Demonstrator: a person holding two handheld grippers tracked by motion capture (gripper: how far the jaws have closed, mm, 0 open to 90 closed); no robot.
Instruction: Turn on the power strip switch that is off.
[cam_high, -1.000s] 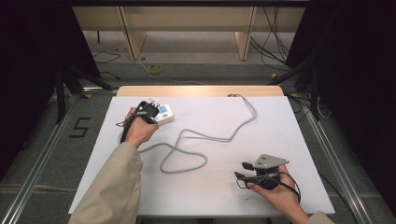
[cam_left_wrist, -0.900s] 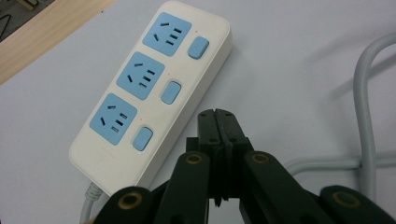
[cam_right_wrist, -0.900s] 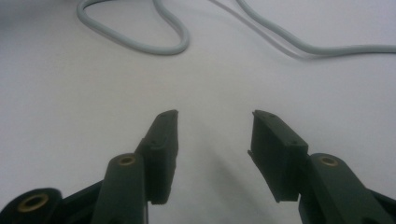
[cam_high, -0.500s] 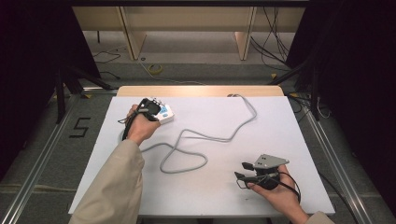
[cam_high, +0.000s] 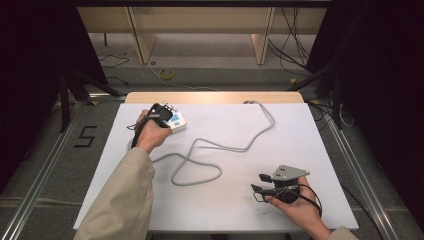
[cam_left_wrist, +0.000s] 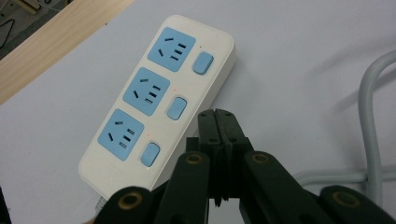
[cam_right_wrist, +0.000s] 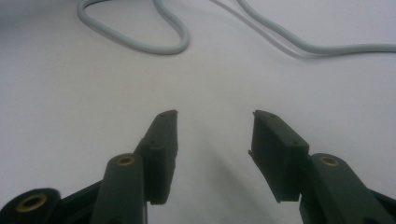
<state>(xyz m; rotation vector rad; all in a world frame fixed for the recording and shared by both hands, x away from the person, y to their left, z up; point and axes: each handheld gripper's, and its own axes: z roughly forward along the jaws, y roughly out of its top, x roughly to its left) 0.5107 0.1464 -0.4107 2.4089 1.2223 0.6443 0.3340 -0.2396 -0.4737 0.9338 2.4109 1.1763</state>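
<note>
Power strip (cam_left_wrist: 156, 109) flat at table's (cam_high: 320, 150) far left corner. Left gripper (cam_left_wrist: 218, 122) just beside strip's switch side, jaws pressed together, empty. Right gripper (cam_right_wrist: 214, 133) well apart from strip, jaws spread, near grey cord (cam_right_wrist: 154, 35).

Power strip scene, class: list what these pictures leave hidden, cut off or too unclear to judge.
- Power strip: in the left gripper view, the closed left gripper covers its near corner; whether the jaws touch it is unclear.
- Grey cable: in the high view its far end runs off the table; no plug visible.
- High view: the hand hides most of the strip.
- Right gripper view: cable blurred, cropped at the top.
</note>
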